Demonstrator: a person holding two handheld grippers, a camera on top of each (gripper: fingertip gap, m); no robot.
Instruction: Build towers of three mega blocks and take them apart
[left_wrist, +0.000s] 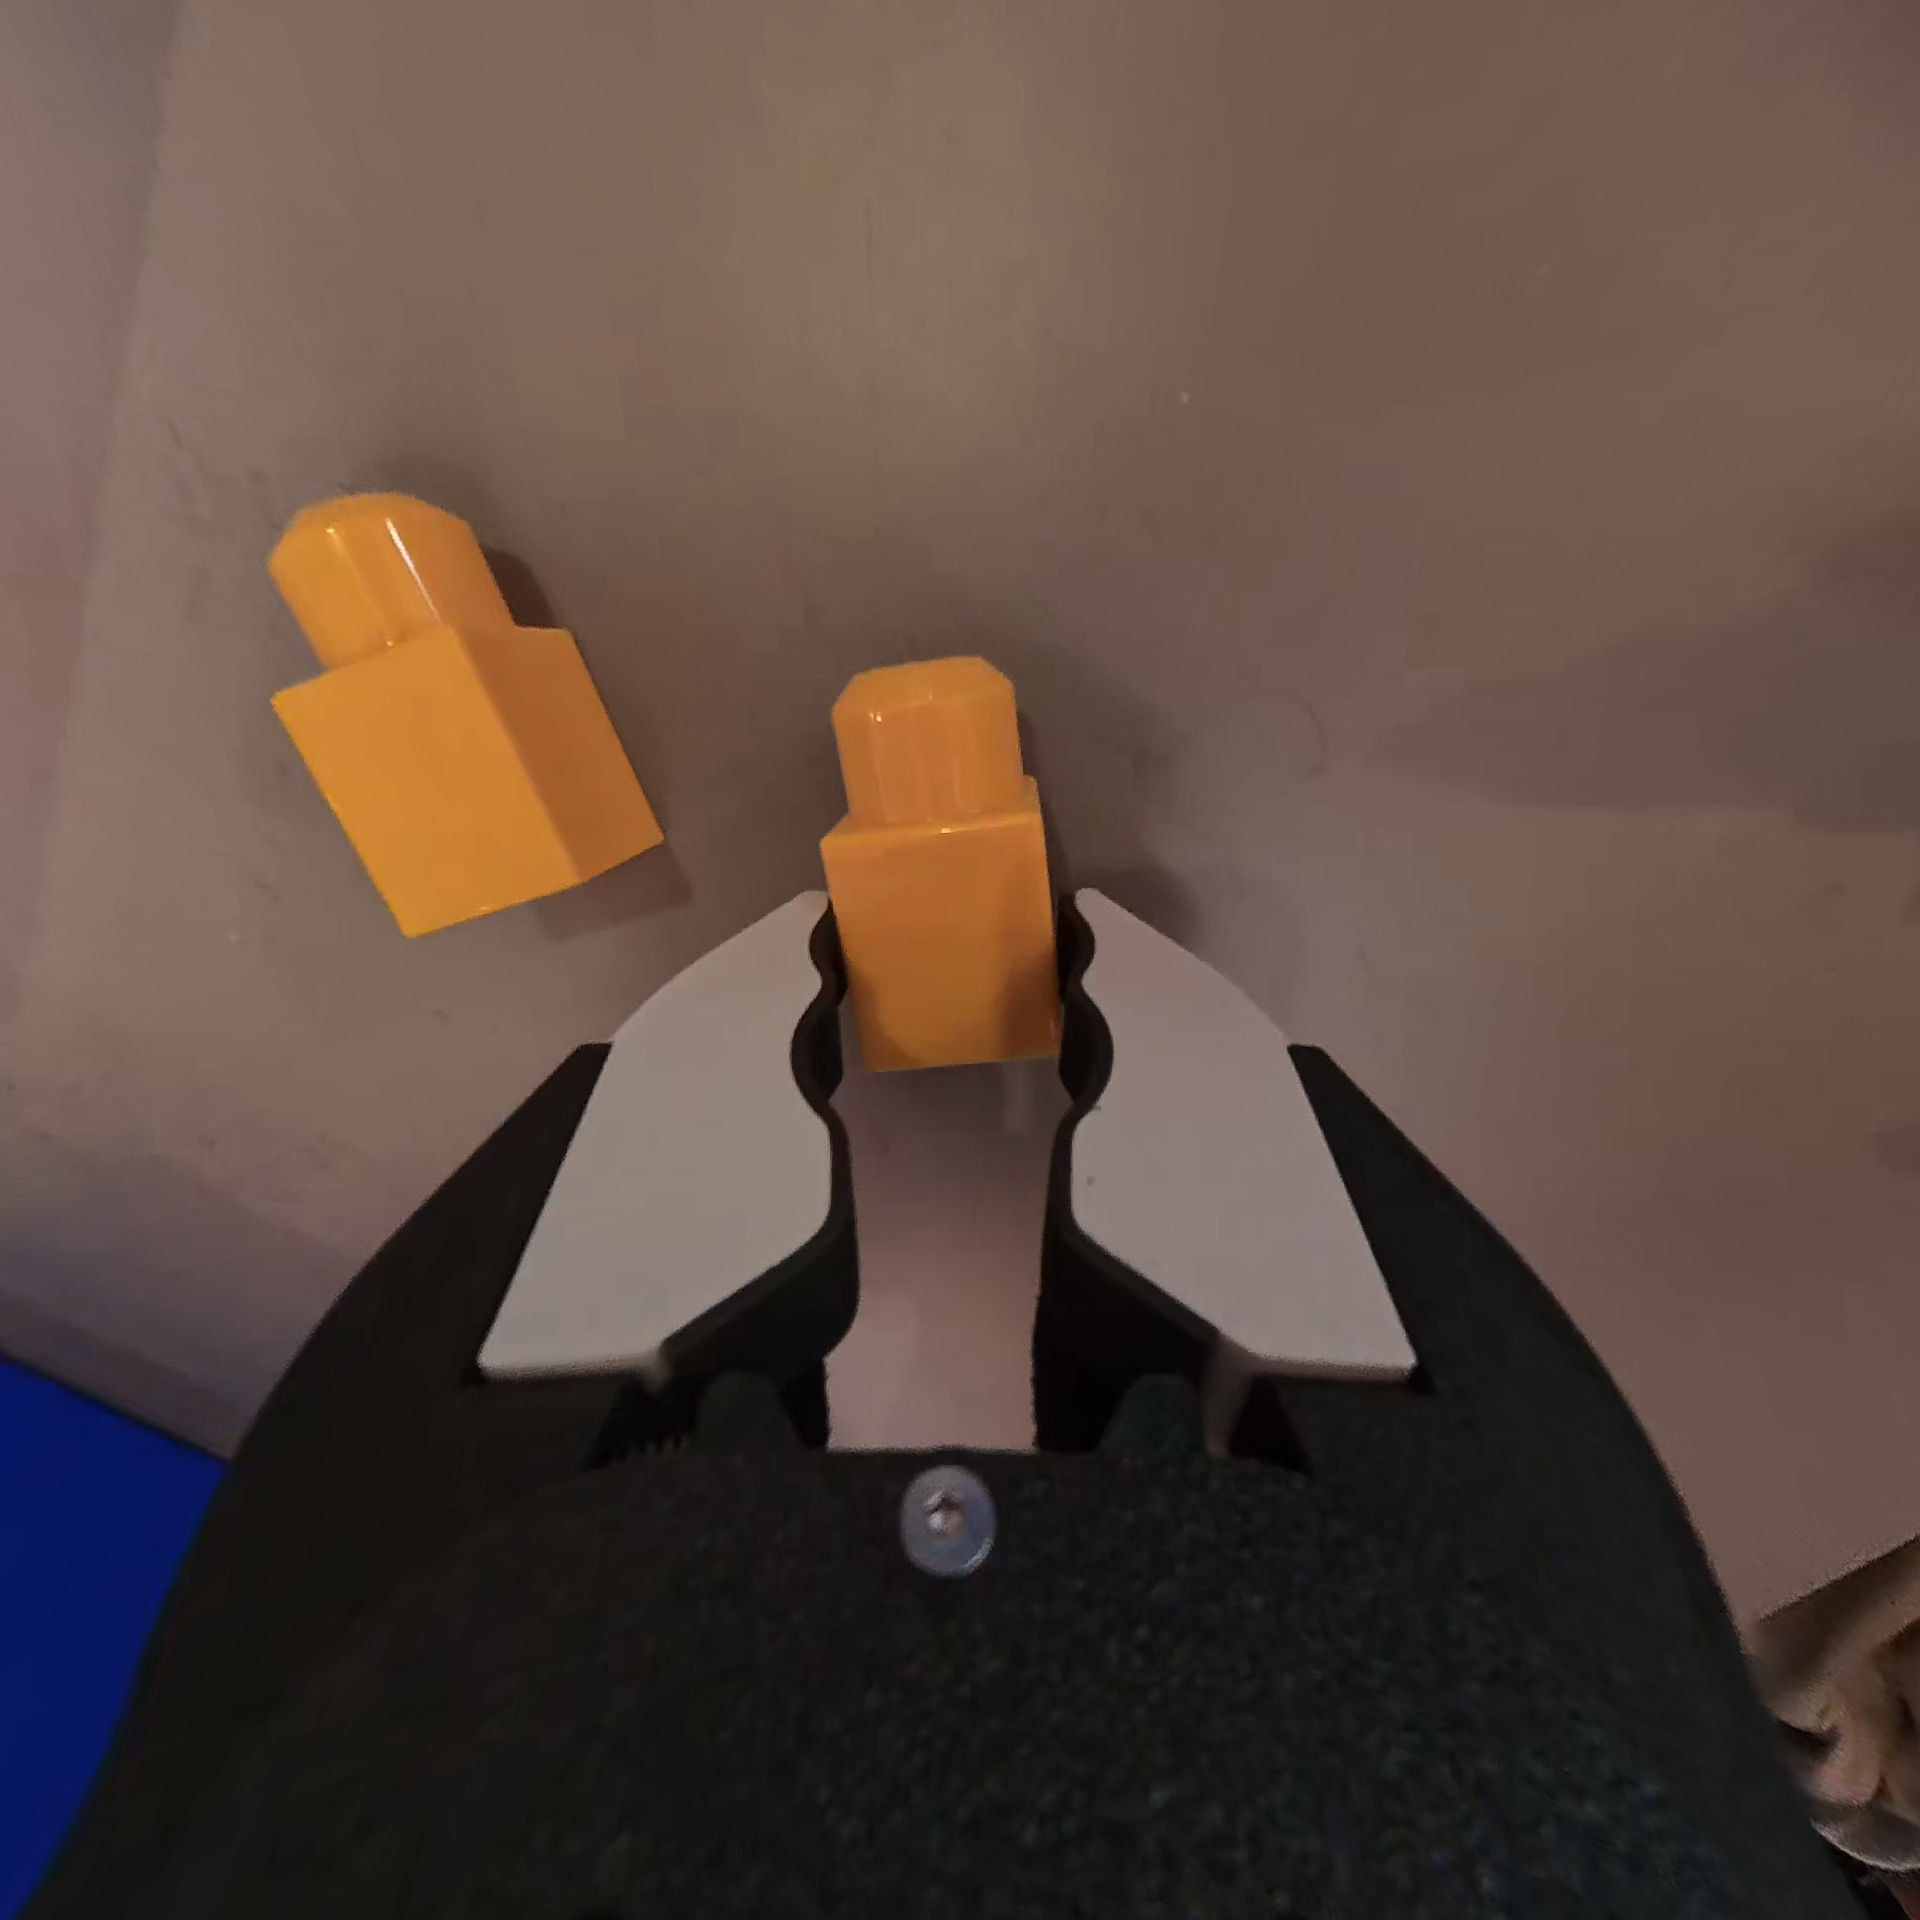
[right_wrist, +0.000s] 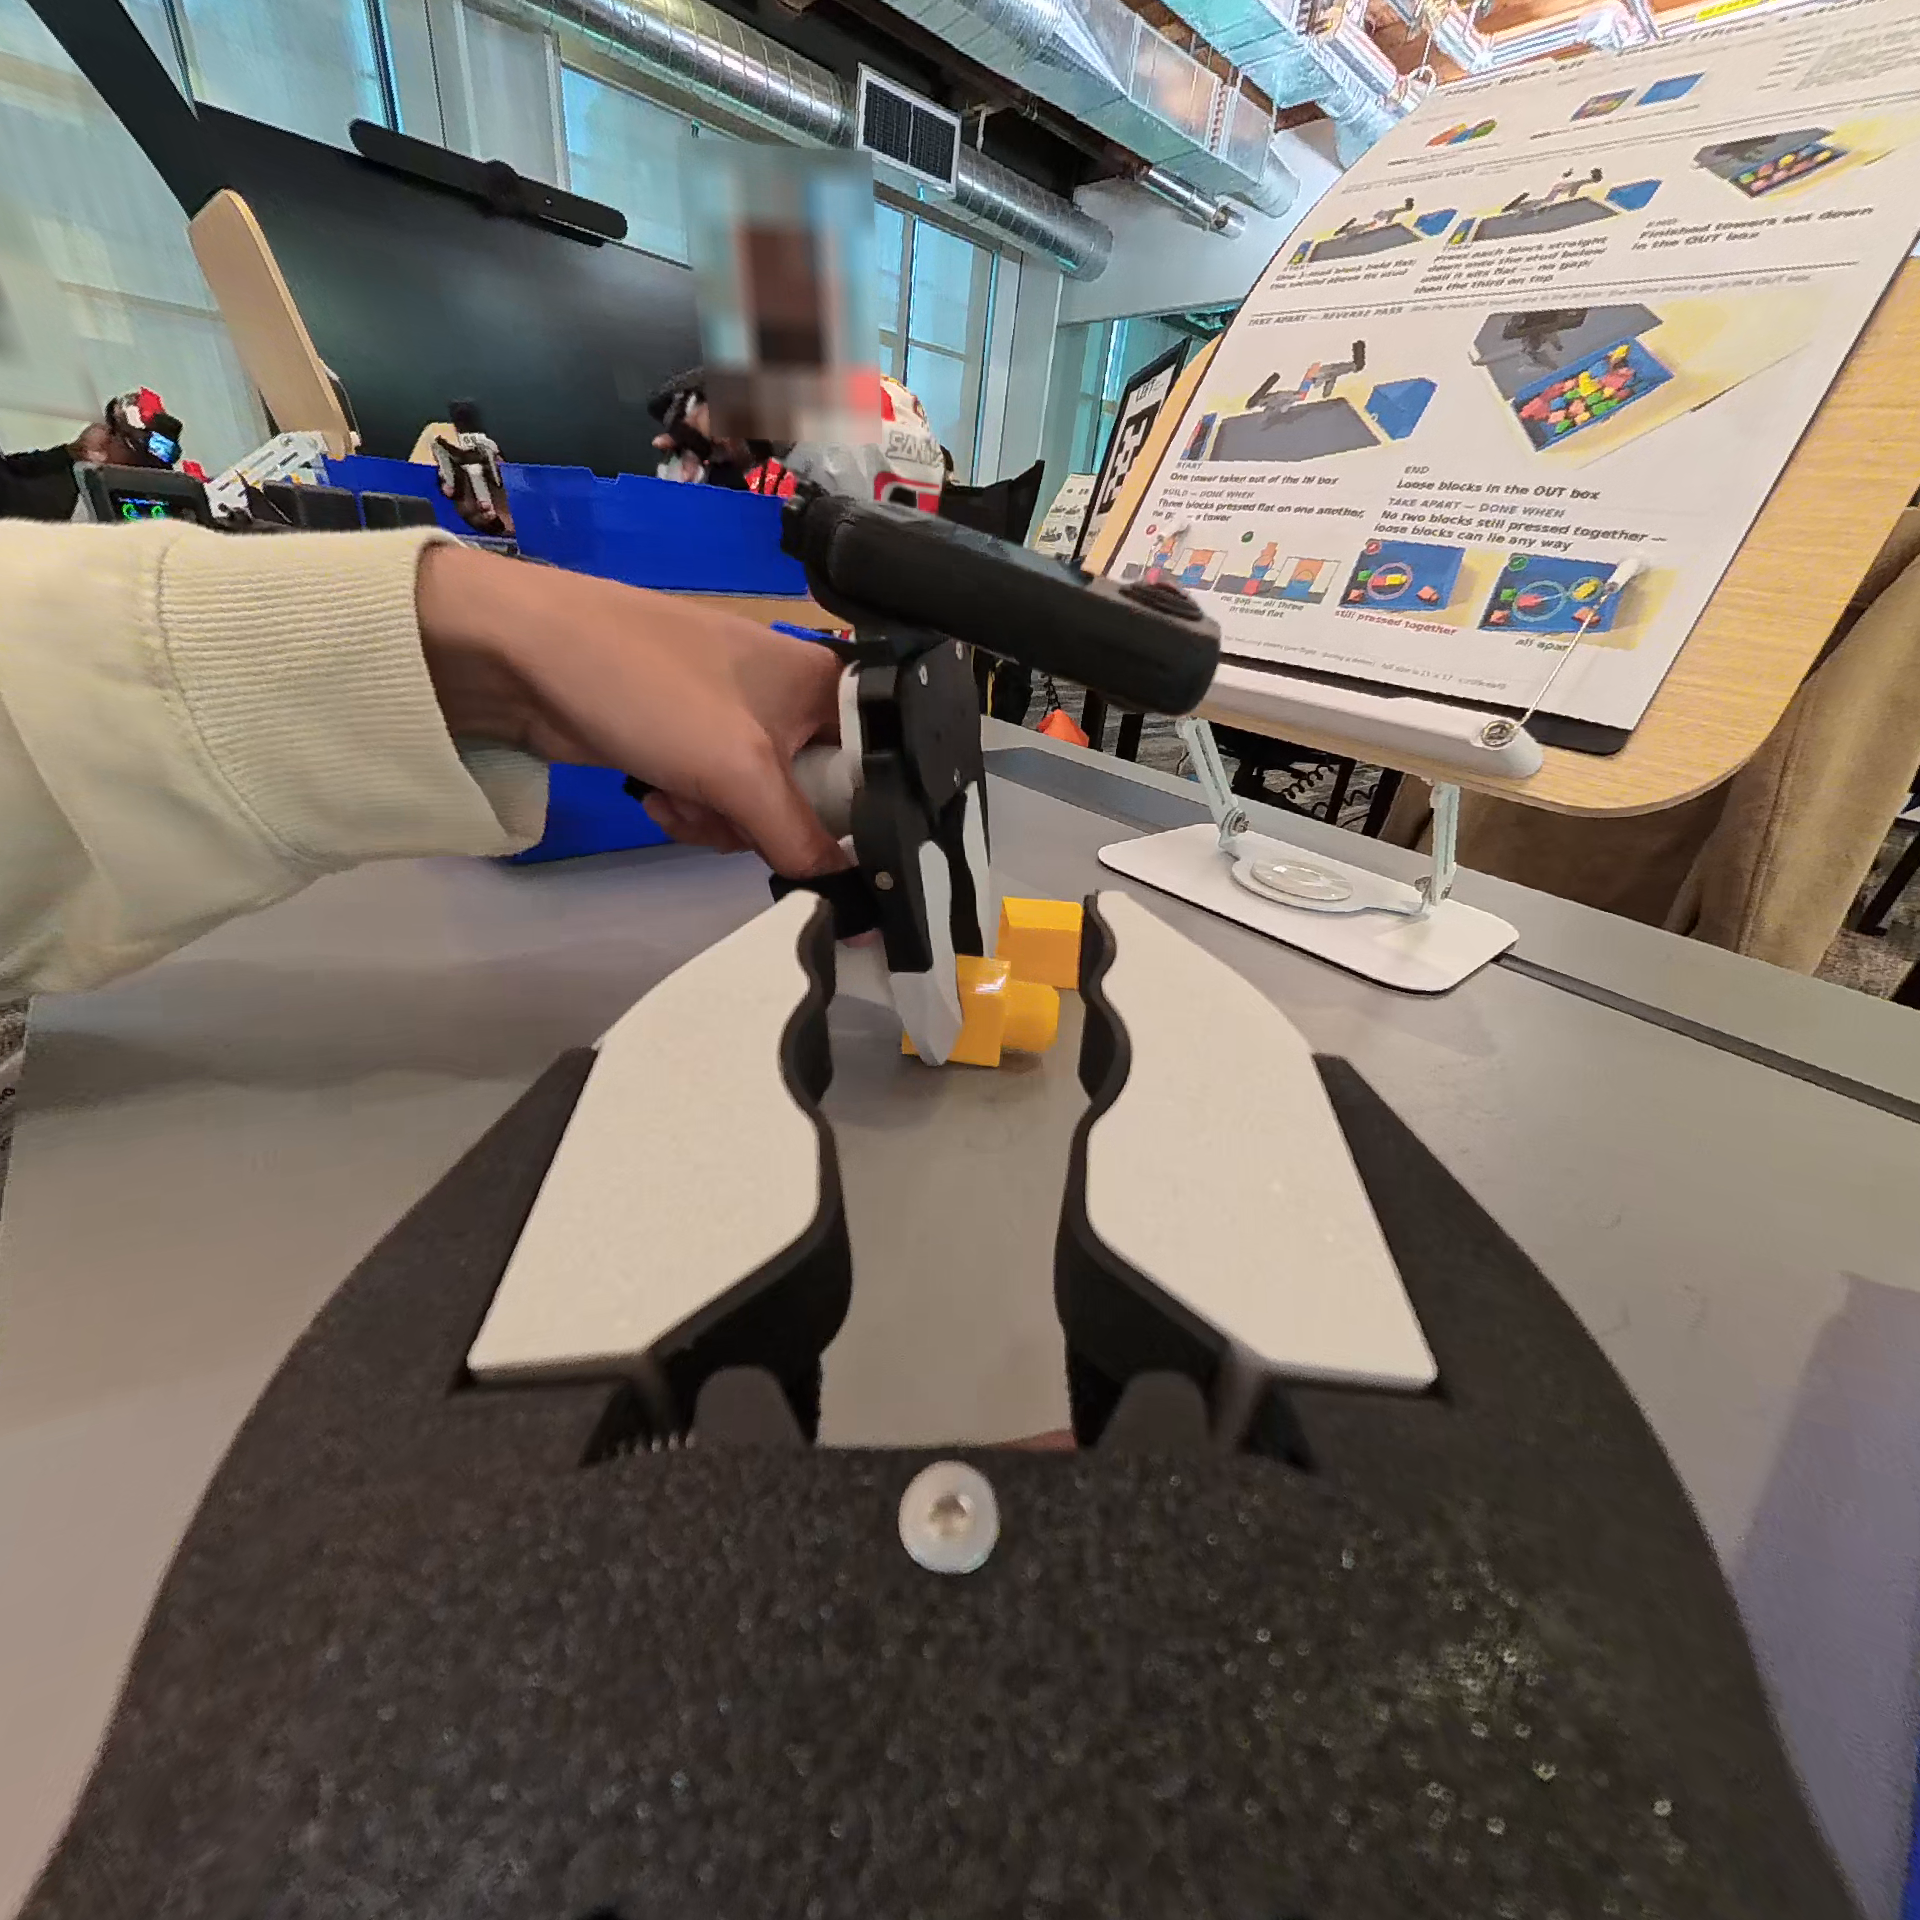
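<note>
Yellow block clamped in left gripper (far pad hidden); right gripper open, bare.

Two yellow blocks, perhaps two blue bins.

My left gripper: black body, white finger plates, black wavy pads. Block between them: orange-yellow, plain. Second block: same orange-yellow. Table: grey, unpatterned. My right gripper: black speckled foam, white plates. Sleeve: cream ribbed knit. Bins: bright blue. Stand: white base, pale wood board.
</note>
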